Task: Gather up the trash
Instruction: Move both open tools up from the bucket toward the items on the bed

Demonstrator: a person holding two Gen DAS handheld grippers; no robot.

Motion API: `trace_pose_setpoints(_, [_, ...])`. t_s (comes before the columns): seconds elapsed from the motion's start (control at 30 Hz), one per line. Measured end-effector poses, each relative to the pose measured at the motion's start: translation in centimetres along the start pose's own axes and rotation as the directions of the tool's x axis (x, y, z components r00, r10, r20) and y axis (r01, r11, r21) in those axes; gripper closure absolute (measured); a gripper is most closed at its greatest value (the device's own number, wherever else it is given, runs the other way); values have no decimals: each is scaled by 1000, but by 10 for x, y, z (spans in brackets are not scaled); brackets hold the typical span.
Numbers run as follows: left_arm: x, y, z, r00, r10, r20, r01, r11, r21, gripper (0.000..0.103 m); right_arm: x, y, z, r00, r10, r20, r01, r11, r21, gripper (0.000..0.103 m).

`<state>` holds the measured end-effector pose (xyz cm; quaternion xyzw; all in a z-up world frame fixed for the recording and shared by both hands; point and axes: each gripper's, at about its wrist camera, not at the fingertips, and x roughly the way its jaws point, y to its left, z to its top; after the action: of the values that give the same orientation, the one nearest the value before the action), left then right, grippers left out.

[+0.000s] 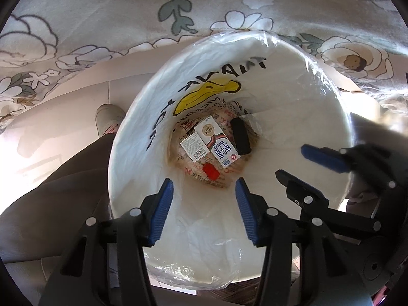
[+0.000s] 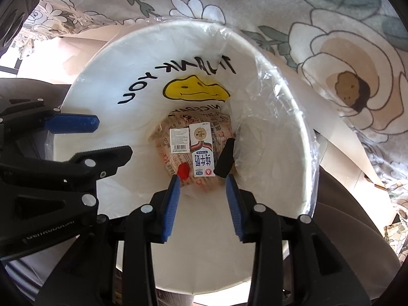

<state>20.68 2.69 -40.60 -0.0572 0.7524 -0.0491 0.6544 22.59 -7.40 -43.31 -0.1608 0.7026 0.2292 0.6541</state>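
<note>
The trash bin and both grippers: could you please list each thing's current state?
trash bin: upright, lined with a plastic bag, open.
milk carton: lying flat at the bottom.
small box: flat beside the carton.
red piece: at the bottom.
black object: leaning on the liner.
left gripper: jaws open, empty.
right gripper: jaws open, empty.

Bin liner (image 1: 329, 81): thin glossy plastic, crinkled. Milk carton (image 2: 201, 150): smooth printed paperboard. Floral cloth (image 2: 331, 12) (matt). Gripper pads (image 1: 163, 211): ribbed blue.
</note>
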Motion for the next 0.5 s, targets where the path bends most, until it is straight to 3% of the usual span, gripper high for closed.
trace_pose_setpoints(0.27, [-19,-3,-8,999,32,38,-32,999,7,50,-26,2,-8,999,-12,31,12,1000,3,64])
trace_pose_setpoints(0.5, [-70,-6,-34,990,31,136,-37,998,44,50,-78,13,-28,995,44,92,-41,999,-33,64])
